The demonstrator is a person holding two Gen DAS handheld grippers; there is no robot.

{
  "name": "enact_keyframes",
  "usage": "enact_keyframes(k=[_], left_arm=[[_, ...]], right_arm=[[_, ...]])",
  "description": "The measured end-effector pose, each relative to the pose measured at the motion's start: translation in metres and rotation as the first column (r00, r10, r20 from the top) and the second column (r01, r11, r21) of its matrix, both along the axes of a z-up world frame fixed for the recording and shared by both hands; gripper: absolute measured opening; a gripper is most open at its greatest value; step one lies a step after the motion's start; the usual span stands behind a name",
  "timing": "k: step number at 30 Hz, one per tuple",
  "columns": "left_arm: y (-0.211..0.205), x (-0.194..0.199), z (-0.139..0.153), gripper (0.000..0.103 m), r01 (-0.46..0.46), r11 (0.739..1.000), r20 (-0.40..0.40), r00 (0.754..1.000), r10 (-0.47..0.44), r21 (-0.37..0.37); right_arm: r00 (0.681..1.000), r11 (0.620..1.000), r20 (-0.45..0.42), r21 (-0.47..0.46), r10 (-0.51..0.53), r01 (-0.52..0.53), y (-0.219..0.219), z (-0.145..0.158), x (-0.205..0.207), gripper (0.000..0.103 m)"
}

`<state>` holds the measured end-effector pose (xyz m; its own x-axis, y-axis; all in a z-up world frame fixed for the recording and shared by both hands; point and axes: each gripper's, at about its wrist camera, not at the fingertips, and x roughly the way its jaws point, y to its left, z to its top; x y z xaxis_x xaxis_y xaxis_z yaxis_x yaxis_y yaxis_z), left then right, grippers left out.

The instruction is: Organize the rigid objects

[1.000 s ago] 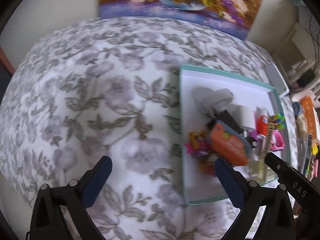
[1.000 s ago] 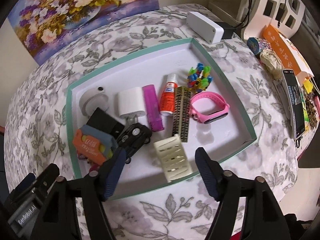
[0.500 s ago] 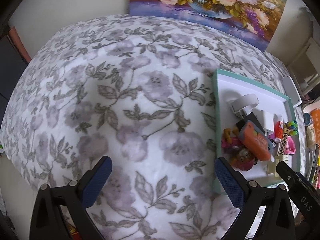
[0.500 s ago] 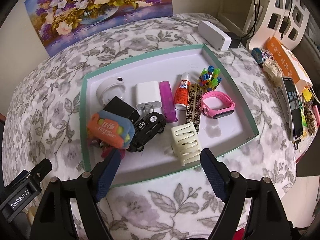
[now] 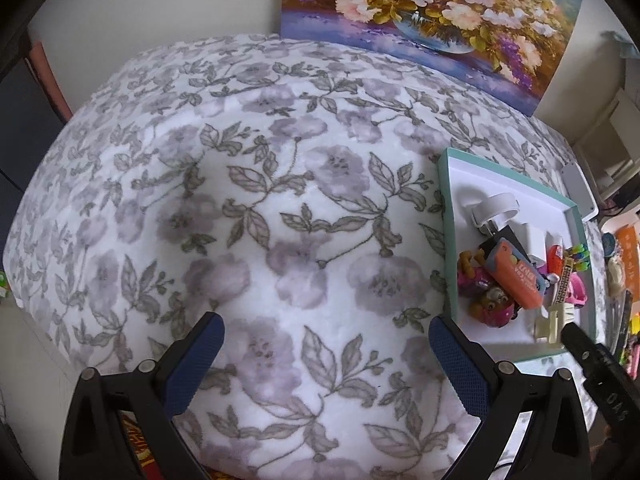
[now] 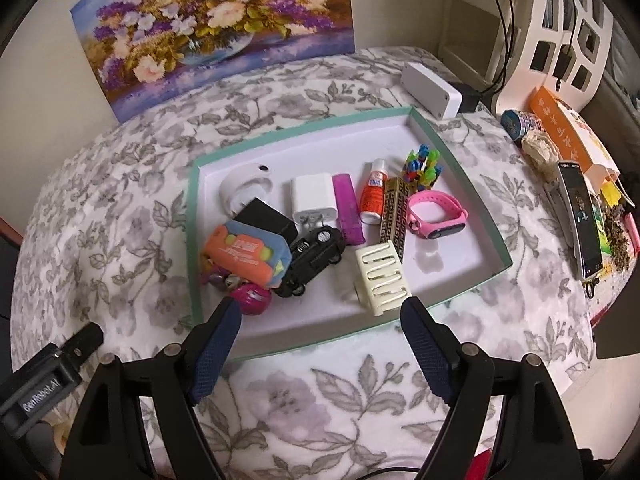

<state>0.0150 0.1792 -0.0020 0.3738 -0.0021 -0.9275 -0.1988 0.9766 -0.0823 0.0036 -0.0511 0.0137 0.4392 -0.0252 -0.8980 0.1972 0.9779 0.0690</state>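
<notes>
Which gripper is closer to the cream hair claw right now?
Right. The right gripper hangs open just in front of the cream hair claw, at the tray's near rim. The left gripper is open over bare floral cloth, left of the tray.

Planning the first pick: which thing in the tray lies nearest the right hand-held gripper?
The cream hair clip, lying at the tray's near edge just ahead of the right hand-held gripper; everything else lies farther back.
</notes>
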Motion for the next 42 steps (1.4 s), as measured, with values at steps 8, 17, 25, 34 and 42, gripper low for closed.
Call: enact_keyframes(k=[8,17,25,34,42], left_arm=[[0.003,-0.009,0.005,0.103,0.01,1.0,0.019,1.0,-0.01,0.006],[0.01,-0.014,0.011,0.103,-0.004,1.0,0.042,0.999,0.004,0.006],[0.014,-0.016,0.017,0.103,-0.015,1.0,0.063,0.998,0.014,0.008],[0.016,-0.016,0.022,0.103,-0.022,1.0,0.082,0.996,0.02,0.014],[0.016,-0.016,0.024,0.103,-0.021,0.999,0.088,0.996,0.019,0.024]], right_arm=[[0.996,0.998,0.062,-0.028,0.059,-0.057,0.018,0.012,-0.007,0.083],[0.993,0.995,0.077,-0.044,0.094,-0.091,0.029,0.013,-0.009,0.083],[0.993,0.994,0.055,-0.032,0.105,-0.104,0.034,0.008,-0.007,0.083],[0.994,0.994,0.034,-0.03,0.105,-0.104,0.036,0.003,-0.005,0.083],[0.994,0.994,0.013,-0.03,0.107,-0.106,0.038,-0.002,-0.002,0.083]])
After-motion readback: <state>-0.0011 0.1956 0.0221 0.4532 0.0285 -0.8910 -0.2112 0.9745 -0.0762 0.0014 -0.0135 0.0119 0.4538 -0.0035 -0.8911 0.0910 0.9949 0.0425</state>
